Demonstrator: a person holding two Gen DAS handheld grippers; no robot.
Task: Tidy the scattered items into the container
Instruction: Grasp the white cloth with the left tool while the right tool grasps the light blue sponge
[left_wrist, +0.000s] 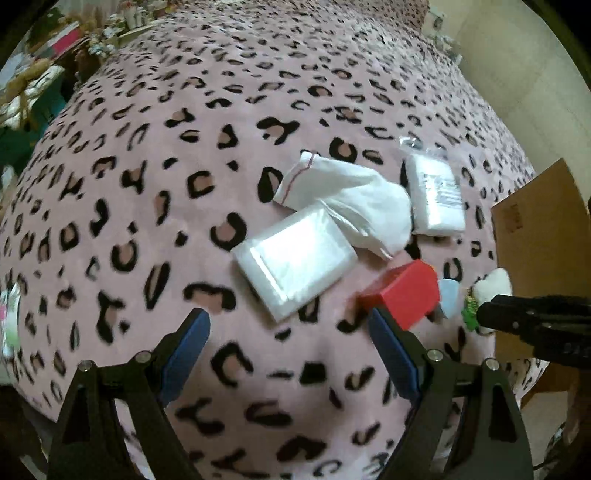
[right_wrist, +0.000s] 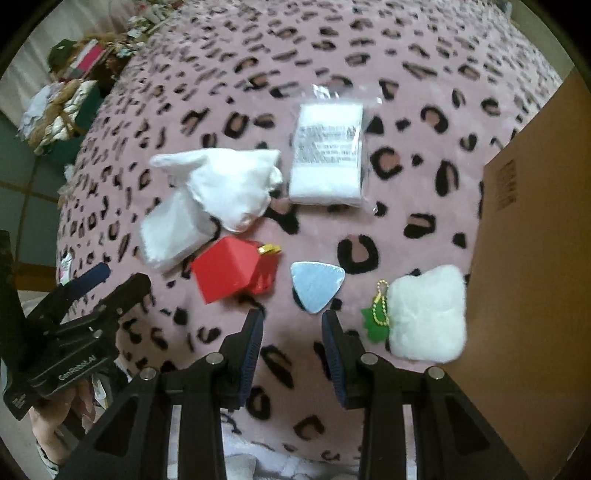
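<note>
Tidying progress: judging by how things lie, nothing is packed yet; every scattered item in view sits on the leopard-print blanket (right_wrist: 258, 92) of what looks like a bed.
Cardboard box (right_wrist: 535, 240): stands at the right edge of the blanket; only its outer wall shows, so I cannot tell what, if anything, is inside.
White plush charm (right_wrist: 428, 314): lies just beside the box wall, with a green tag and bead chain (right_wrist: 380, 314) attached.
Pale blue triangular piece (right_wrist: 316, 286): lies between the plush charm and the red box (right_wrist: 229, 273), just ahead of the right tool.
White cloth (right_wrist: 229, 184): crumpled, overlapping a clear flat packet (left_wrist: 295, 258).
Bagged white pack with label (right_wrist: 327, 155): lies beyond the cloth, apart from the box.
Left tool (left_wrist: 291, 343): jaws spread wide and empty, hovering near the flat packet and red box.
Right tool (right_wrist: 293, 332): jaws narrowed but apart, pinching nothing, aimed at the blue piece.
Left to do: all six items, as far as the blur allows counting.
</note>
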